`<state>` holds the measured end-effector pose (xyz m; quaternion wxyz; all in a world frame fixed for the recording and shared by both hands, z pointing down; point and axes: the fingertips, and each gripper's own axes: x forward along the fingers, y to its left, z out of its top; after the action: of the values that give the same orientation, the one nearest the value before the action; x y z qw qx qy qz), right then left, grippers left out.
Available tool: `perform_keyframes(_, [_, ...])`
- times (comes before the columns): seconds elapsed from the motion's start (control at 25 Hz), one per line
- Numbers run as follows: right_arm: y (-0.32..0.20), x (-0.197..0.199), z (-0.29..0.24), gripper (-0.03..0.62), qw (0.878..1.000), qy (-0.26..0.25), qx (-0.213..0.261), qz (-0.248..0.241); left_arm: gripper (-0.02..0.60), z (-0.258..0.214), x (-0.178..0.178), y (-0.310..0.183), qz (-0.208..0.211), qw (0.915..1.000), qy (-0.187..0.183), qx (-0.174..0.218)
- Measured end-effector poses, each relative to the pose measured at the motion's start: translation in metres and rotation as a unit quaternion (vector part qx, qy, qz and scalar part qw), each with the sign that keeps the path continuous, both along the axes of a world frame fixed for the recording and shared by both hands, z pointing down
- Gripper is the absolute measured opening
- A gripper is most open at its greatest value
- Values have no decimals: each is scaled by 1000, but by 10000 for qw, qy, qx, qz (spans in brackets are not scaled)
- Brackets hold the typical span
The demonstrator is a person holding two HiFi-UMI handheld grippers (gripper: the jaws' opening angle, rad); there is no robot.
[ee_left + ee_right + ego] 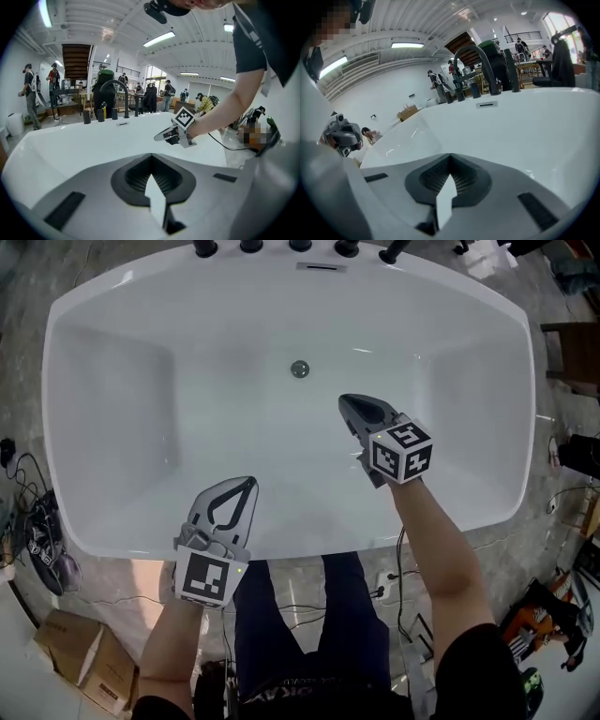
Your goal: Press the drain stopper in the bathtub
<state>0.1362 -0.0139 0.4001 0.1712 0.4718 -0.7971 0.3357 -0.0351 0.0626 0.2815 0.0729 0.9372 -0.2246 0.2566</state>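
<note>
We stand at the near rim of a white bathtub (112, 418), looking steeply down into its bare basin, with a row of dark tap fittings (251, 247) along the far rim at 12 o'clock. Our left gripper (248, 486) hangs over the near rim, at about 7 o'clock from the basin's centre. Its fingers are pressed together on nothing, and its own view shows the two tips meeting with only the tub beyond them. Our right gripper (348, 404) reaches well into the tub, just right of centre, its fingers likewise closed and empty, its tips aimed toward the far wall. The drain stopper (299, 369), a small round metal disc, sits on the tub floor a little beyond centre, toward the taps. From the right gripper's tips it lies near, at about 10 o'clock in the head view; from the left gripper's tips it lies well apart, at about 1 o'clock. Neither gripper touches it, and neither gripper view shows it. We judge the right gripper the nearer: the press calls for a short move forward and left, then straight down onto the disc, which, being round, offers no long axis to line up with.
</note>
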Motion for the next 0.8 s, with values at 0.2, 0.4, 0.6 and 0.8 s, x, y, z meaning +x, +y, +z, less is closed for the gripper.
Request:
perform_keyframes(0.2, [-22, -5, 55, 11, 9993, 289, -196, -157, 6, 28, -8, -14, -30, 9999, -115, 84])
perform_keyframes(0.4, [-48, -3, 118, 12, 9977, 459, -471, -139, 6, 56, -13, -29, -174, 9996, -229, 72])
perform_keyframes(0.6, [-69, 1, 183, 12, 9952, 575, -794, -68, 6, 82, -12, -40, -482, 9988, -86, -83])
perform_keyframes(0.8, [-85, 1, 252, 12, 9906, 771, -1107, -217, 6, 114, -12, -45, -566, 9975, -268, -340])
